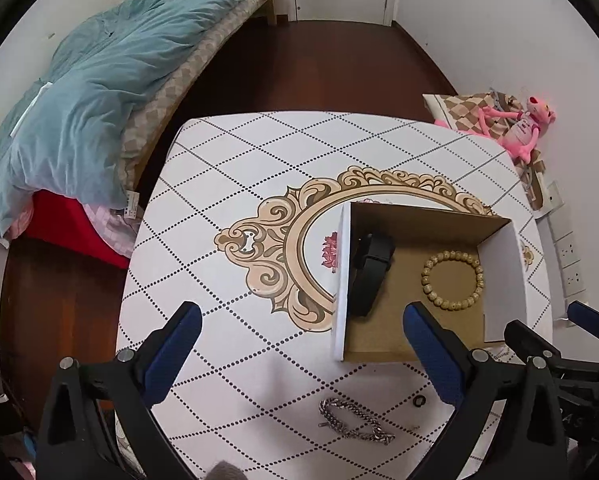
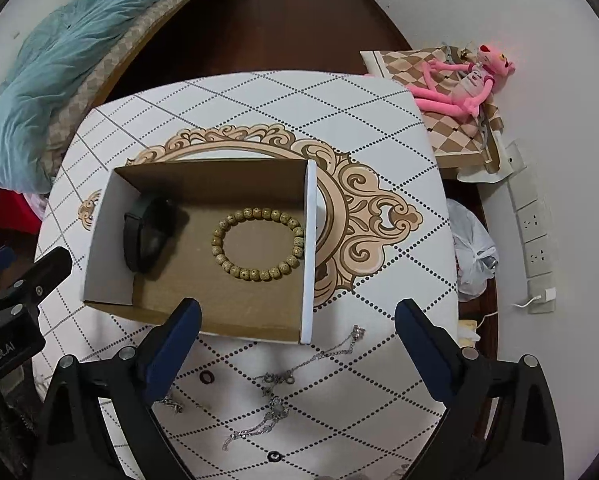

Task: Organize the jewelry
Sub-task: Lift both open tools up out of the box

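Both grippers, left gripper (image 1: 301, 344) and right gripper (image 2: 297, 340), hovered empty, fingers spread. Silver chain (image 1: 355, 420) lay on table (image 1: 219, 160); bead bracelet (image 2: 258, 243) and black band (image 2: 145, 236) sat inside cardboard box (image 2: 103, 236).

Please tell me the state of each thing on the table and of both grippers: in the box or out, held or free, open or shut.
Cardboard box: open, no lid, upright on table.
Bead bracelet: flat inside box.
Black band: inside box, against its wall.
Thick silver chain: on table, outside box.
Thin silver chains: on table, outside box, loose.
Small black rings: on table, outside box.
Left gripper: jaws open, empty.
Right gripper: jaws open, empty.
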### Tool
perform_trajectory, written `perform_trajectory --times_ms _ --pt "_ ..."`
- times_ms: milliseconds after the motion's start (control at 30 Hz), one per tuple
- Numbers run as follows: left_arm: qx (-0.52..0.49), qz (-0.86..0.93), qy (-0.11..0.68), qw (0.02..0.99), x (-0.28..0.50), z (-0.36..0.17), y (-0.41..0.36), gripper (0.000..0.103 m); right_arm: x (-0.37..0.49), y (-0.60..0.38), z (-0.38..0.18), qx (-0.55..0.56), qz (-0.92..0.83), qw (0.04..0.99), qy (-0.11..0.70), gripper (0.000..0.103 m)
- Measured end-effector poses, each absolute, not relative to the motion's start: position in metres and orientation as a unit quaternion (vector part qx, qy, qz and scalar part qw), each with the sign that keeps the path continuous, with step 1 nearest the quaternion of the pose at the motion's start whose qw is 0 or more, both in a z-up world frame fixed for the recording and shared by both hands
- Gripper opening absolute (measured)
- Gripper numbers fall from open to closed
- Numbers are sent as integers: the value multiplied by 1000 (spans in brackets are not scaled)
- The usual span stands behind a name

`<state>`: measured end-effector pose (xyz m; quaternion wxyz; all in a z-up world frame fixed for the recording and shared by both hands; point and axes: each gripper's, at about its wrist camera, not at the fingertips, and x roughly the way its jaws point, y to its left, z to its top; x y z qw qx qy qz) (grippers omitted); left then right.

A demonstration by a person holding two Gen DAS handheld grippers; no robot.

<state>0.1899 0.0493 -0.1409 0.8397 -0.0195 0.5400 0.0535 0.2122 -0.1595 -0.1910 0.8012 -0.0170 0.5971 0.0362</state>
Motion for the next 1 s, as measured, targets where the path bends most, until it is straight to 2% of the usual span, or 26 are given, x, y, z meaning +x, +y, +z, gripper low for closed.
perform_trajectory --times_ms 733,867,1000 --pt "-19 64 482 874 113 -60 51 103 132 -164 -85 -9 35 859 510 99" --pt "-21 77 481 873 99 -66 55 103 116 -169 -88 6 39 856 516 99" --pt "-19 92 498 862 88 -94 59 103 105 -176 -119 16 35 839 542 99"
